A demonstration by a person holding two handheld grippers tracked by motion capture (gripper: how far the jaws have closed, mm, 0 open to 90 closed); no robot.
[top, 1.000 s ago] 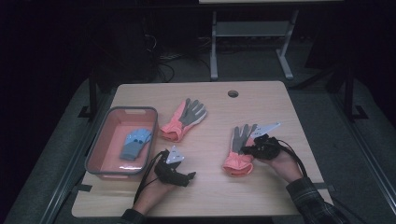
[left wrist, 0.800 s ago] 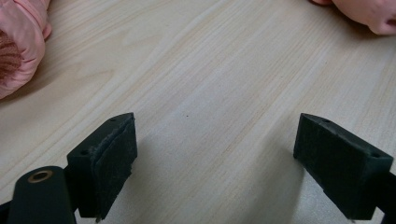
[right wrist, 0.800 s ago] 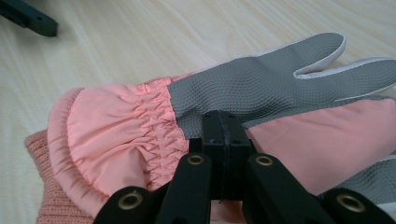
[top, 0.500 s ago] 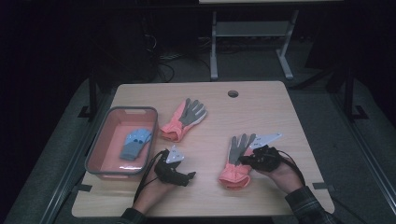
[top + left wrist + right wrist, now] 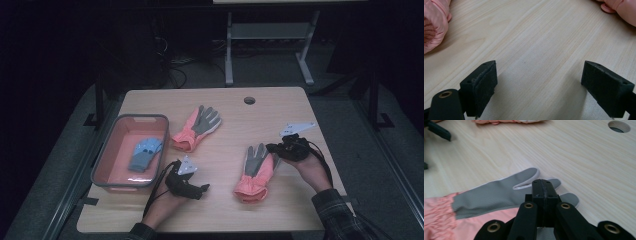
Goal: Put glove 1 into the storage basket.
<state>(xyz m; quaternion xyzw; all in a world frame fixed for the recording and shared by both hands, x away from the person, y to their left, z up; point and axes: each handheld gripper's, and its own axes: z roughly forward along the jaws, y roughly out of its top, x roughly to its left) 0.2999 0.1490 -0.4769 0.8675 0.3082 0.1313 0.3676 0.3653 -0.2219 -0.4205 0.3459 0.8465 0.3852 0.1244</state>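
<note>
Shifting right and rising since the earlier frame: right gripper (image 5: pixel 274 148), jaws clenched together above near glove (image 5: pixel 256 171), whether pinching fabric unclear. Resting open on bare table (image 5: pixel 220 210): left gripper (image 5: pixel 204 189). Lying farther off: second glove (image 5: pixel 197 127), tray (image 5: pixel 102 167) holding blue glove (image 5: pixel 144 152). Next, carrying glove trayward, unobstructed.

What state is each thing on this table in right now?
Left tool: open, nothing between its jaws.
Right tool: shut, over the near glove's fingers; whether it pinches fabric is unclear.
Near glove: flat on the table, grey palm up.
Far glove: flat, grey palm up.
Pink bin: holds a blue glove.
</note>
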